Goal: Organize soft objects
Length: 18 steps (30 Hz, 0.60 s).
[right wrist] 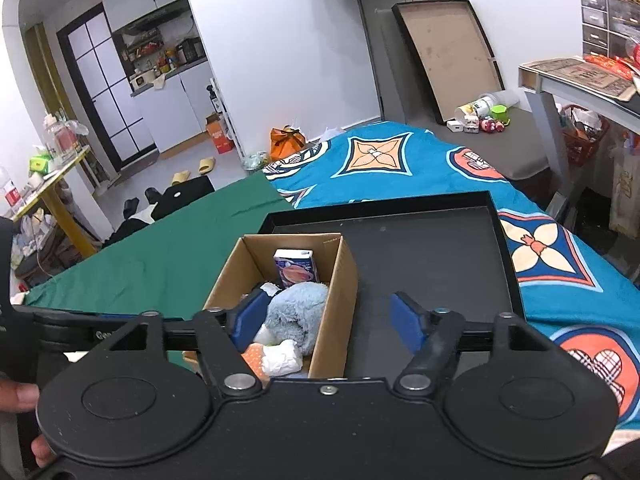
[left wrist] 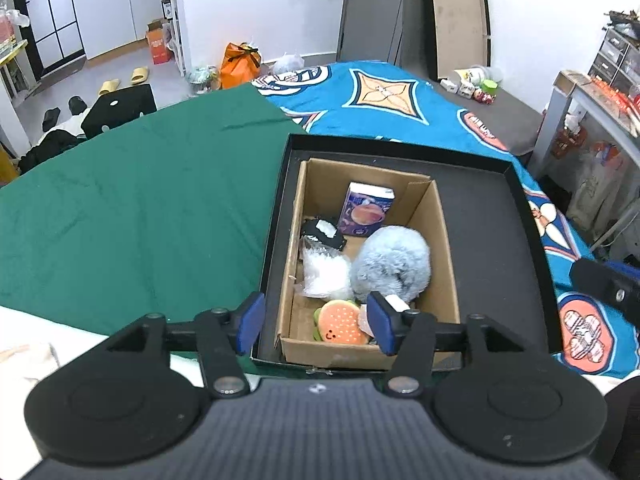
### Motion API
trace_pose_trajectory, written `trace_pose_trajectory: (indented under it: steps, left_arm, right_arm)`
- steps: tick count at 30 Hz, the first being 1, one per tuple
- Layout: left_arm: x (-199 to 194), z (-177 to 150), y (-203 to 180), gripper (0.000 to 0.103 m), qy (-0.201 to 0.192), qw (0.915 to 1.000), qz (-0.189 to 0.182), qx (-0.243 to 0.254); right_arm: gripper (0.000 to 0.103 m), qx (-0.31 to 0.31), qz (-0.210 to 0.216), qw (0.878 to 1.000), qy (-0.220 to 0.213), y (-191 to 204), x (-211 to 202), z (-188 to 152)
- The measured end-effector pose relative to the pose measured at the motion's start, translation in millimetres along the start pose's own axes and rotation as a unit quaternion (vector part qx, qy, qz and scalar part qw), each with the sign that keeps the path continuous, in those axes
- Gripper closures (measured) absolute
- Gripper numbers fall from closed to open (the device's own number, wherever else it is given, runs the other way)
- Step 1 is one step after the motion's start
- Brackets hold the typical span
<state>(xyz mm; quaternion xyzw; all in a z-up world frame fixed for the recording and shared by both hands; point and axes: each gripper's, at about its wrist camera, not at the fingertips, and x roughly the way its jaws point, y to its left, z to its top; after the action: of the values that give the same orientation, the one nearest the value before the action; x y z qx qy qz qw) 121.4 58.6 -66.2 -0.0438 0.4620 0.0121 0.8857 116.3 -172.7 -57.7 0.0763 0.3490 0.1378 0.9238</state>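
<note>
The soft things sit in the cardboard box (left wrist: 368, 256), which stands at the left side of a shallow black tray (left wrist: 500, 240): a grey fluffy ball (left wrist: 394, 264), a burger-shaped plush (left wrist: 342, 322) at the box's near end, a clear plastic bag (left wrist: 326, 274) left of the ball, and a small purple packet (left wrist: 366, 210) at the far end. The left gripper (left wrist: 316, 322) hangs over the box's near wall, jaws wide apart and holding nothing. The right gripper (right wrist: 326, 320) hovers just right of the box, also spread wide and empty.

Reaching in carelessly could catch the thin box wall and tip or drag the box. The left view shows the whole burger plush and the bag. The right view hides most of both behind its finger, but shows the bare tray floor beside the box.
</note>
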Motion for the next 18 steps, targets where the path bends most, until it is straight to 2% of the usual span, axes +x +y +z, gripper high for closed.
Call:
trace_pose_trajectory:
  steps: [3, 6, 8, 11, 18]
  left_arm:
    - [-15, 0, -4, 0.033, -0.008, 1.0000, 0.001, 0.003]
    - [-33, 0, -10, 0.029, -0.018, 0.9998, -0.002, 0.008]
    - [-42, -1, -15, 0.027, -0.019, 0.9997, -0.007, 0.013]
    - [-55, -4, -22, 0.024, -0.025, 0.9994, -0.008, 0.022]
    - [-79, -16, -31, 0.023, -0.032, 0.9989, -0.005, 0.032]
  right_arm:
    - [0.021, 0.012, 0.003, 1.000, -0.002, -4, -10, -1]
    - [0.015, 0.022, 0.009, 1.000, -0.003, -8, -20, -3]
    - [0.005, 0.026, 0.010, 1.000, -0.007, -10, -28, -3]
    - [0.000, 0.034, 0.008, 0.999, -0.013, -13, -40, -4]
    - [0.000, 0.042, 0.011, 0.999, -0.023, -17, -64, -9]
